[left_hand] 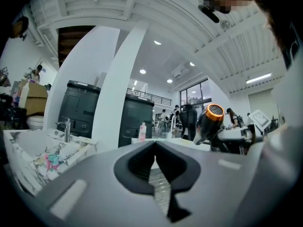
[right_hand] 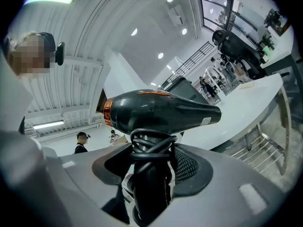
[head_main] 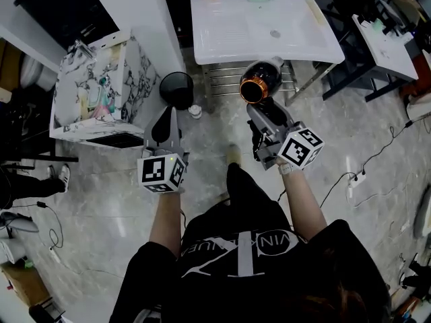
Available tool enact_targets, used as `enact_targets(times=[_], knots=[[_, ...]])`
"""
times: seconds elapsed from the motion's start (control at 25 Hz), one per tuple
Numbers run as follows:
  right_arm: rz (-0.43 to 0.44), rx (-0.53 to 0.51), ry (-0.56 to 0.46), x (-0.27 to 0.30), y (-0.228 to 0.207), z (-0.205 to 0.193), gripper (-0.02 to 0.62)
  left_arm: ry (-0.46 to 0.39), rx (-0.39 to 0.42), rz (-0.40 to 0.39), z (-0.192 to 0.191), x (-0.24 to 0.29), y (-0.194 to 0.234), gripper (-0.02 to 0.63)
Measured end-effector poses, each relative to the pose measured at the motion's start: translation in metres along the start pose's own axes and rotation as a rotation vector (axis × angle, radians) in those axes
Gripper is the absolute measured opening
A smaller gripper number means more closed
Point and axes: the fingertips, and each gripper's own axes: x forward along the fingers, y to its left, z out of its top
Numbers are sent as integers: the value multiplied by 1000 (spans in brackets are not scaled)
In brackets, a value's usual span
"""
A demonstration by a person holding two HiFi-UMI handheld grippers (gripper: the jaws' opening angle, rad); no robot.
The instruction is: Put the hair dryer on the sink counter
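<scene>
Right gripper (right_hand: 150, 174) is clamped on the hair dryer (right_hand: 161, 111) at its cord-wrapped handle — rigid, probably top-heavy — best held there.

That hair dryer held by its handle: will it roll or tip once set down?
The hair dryer looks top-heavy: its round barrel sits above the handle clamped in the right hand-held gripper, so stood upright it would likely tip. The cord wound round the handle looks floppy and may loosen.
</scene>
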Motion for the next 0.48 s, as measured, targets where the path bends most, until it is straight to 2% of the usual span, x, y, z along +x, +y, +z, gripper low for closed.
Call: enact_targets(times=[0.48], knots=[[45, -8, 60, 95, -87, 66, 259, -1, -17, 9, 15, 151, 9, 0]])
